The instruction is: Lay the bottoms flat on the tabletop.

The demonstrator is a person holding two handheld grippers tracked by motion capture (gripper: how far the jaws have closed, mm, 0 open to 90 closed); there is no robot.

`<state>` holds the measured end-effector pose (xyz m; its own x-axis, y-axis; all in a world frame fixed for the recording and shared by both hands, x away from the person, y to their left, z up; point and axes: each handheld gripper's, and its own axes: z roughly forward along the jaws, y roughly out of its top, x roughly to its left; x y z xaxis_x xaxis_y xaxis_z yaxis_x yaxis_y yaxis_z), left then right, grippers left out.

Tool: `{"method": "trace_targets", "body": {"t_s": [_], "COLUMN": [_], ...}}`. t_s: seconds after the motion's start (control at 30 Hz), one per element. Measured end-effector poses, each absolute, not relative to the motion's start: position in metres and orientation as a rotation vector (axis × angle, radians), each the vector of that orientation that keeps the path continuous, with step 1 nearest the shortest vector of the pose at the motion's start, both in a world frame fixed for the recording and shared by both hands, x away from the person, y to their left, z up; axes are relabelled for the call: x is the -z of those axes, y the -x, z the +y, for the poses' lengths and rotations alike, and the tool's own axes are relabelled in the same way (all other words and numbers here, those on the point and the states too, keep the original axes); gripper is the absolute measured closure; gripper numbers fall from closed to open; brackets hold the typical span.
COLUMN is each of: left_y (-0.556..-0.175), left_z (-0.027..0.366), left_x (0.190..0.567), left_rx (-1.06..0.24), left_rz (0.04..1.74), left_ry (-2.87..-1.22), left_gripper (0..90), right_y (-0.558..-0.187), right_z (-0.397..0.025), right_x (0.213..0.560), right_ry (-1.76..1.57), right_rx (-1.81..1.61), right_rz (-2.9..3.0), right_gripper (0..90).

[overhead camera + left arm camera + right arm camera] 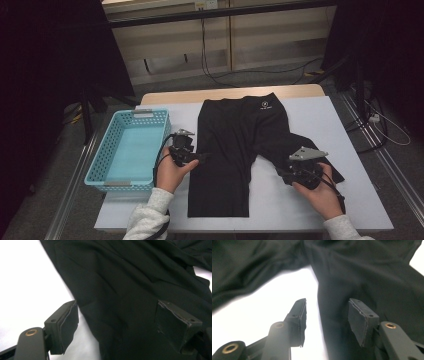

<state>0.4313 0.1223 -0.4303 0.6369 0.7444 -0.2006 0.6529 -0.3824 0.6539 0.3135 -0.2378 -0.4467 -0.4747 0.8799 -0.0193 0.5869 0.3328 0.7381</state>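
A pair of black shorts (pixel 235 145) lies flat on the white table (pixel 320 120), its long axis running from the far edge toward the near edge: the waistband with a small white logo sits at the far edge, and the two legs point toward the person. The left leg runs straight down to just short of the near edge, while the right leg splays out toward the right near corner. The left gripper (pixel 199 159) sits at the outer hem of the left leg, about halfway along it; in the left gripper view its jaws stand wide apart, one over bare table and the other over the black cloth, straddling the fabric's edge without clamping it. The right gripper (pixel 290 174) is at the inner side of the right leg's end; in the right gripper view its jaws are likewise apart, one over white table, one over cloth, gripping nothing. A turquoise basket (pixel 111 145) stands along the left edge of the table, just beside the left hand (pixel 170 175). Bare table lies open between the two legs and along the right edge beyond the right hand (pixel 322 196).
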Motion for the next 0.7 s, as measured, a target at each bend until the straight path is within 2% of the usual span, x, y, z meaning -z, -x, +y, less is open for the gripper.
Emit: {"method": "trace_targets", "body": {"t_s": [0.27,0.43,0.7], "left_y": [-0.432,-0.431,-0.431], "left_z": [0.117,0.117,0.117], "left_x": [0.431,0.430,0.429], "left_rx": [-0.166,-0.162,-0.166], "left_rz": [1.074,1.073,1.064], "left_ry": [-2.142,-2.144,-2.144], "left_gripper": [19.4,19.4,19.4], "right_y": [-0.313,-0.314,-0.309], "right_z": [-0.241,-0.248,-0.245], "right_x": [0.455,0.454,0.450], "right_ry": [-1.303,-1.330,-1.340], "right_rx": [-0.865,-0.865,-0.918], "right_rz": [2.201,2.196,2.254], "right_gripper": [64.9,88.3,89.9]}}
